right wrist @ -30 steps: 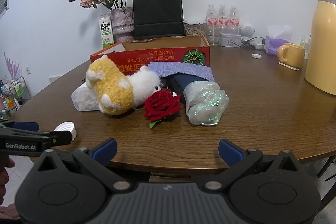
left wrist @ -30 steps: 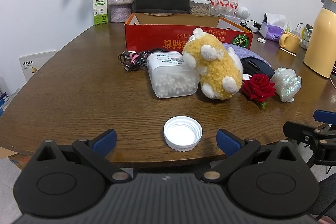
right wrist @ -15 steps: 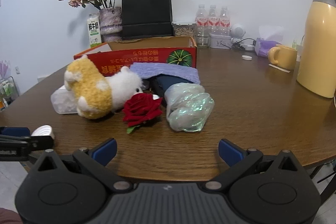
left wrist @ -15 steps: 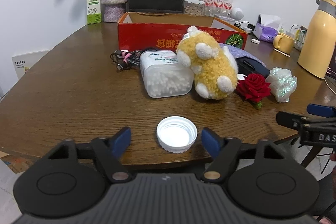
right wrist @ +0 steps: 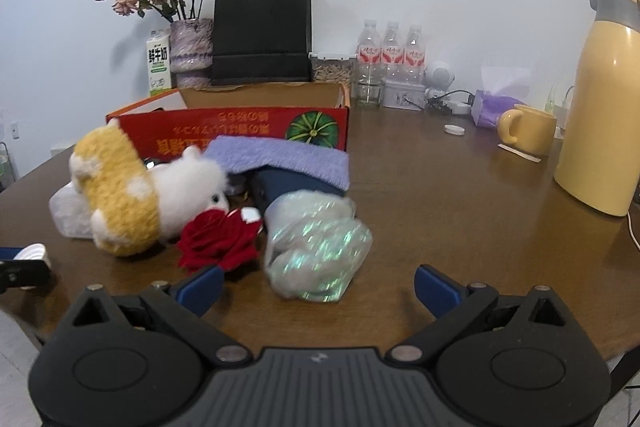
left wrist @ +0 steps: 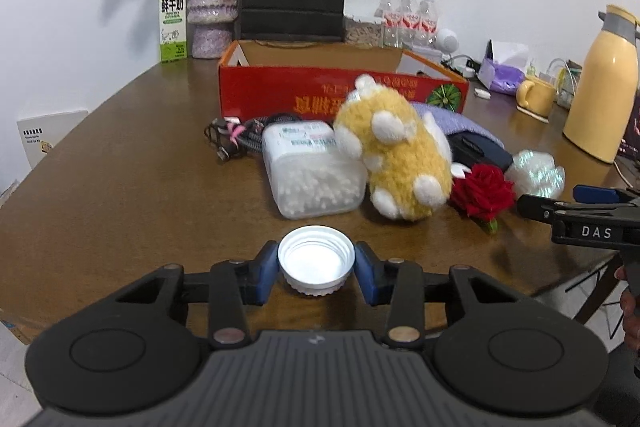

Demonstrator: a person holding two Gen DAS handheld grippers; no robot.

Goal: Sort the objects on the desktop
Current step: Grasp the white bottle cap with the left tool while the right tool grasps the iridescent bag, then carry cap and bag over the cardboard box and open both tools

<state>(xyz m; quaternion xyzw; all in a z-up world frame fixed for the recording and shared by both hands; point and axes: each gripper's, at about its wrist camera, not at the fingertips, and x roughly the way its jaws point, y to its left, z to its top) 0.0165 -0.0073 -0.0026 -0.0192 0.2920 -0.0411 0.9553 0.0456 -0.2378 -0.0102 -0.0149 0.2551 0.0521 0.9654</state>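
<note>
A white screw cap [left wrist: 316, 261] lies open side up near the table's front edge. My left gripper [left wrist: 316, 267] is closing on it, and both blue pads touch its rim. Behind it stand a clear cotton-swab box [left wrist: 312, 175], a yellow-and-white plush toy [left wrist: 396, 159], a red rose [left wrist: 482, 193] and a shiny iridescent bag [left wrist: 538, 173]. My right gripper [right wrist: 318, 287] is open, with the iridescent bag [right wrist: 316, 247] just ahead between its fingers and untouched. The rose [right wrist: 218, 241] and the plush toy [right wrist: 120, 199] lie to its left.
An open red cardboard box [left wrist: 280, 87] stands behind the pile, with a purple cloth [right wrist: 280, 157] over a dark blue case [right wrist: 288, 183]. Tangled cables [left wrist: 236, 137] lie left of the swab box. A yellow thermos [right wrist: 600, 107] and mug [right wrist: 528, 131] stand at right.
The left jaws have closed from wide open onto the white cap. The right gripper has moved closer to the shiny bag, which now lies centred before its open fingers.
</note>
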